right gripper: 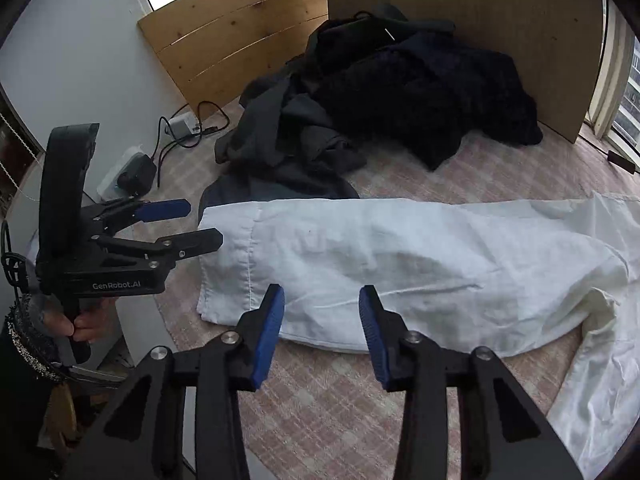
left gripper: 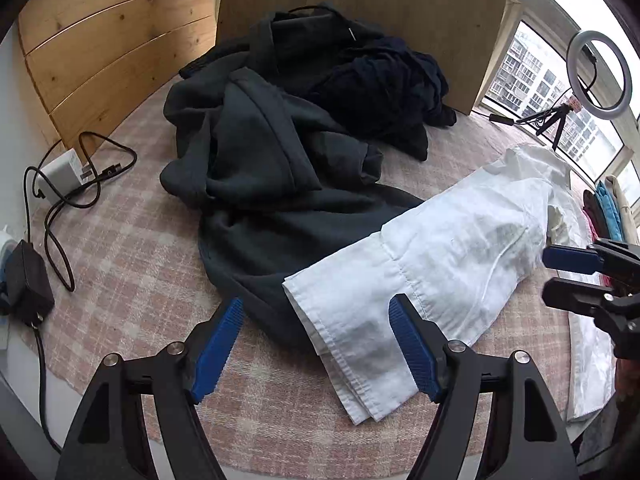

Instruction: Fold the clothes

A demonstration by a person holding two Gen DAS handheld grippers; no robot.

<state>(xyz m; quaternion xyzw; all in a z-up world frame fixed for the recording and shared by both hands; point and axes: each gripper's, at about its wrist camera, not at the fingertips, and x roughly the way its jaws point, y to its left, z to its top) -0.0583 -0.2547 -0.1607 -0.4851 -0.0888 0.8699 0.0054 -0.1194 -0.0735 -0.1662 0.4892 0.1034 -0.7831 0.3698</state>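
Checked cloth bears white garment lying crosswise.

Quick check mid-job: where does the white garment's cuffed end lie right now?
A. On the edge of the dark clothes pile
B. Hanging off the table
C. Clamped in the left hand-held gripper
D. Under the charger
A: the white garment lies flat with its end overlapping the dark clothes pile; both the left hand-held gripper and the right hand-held gripper are open and empty.
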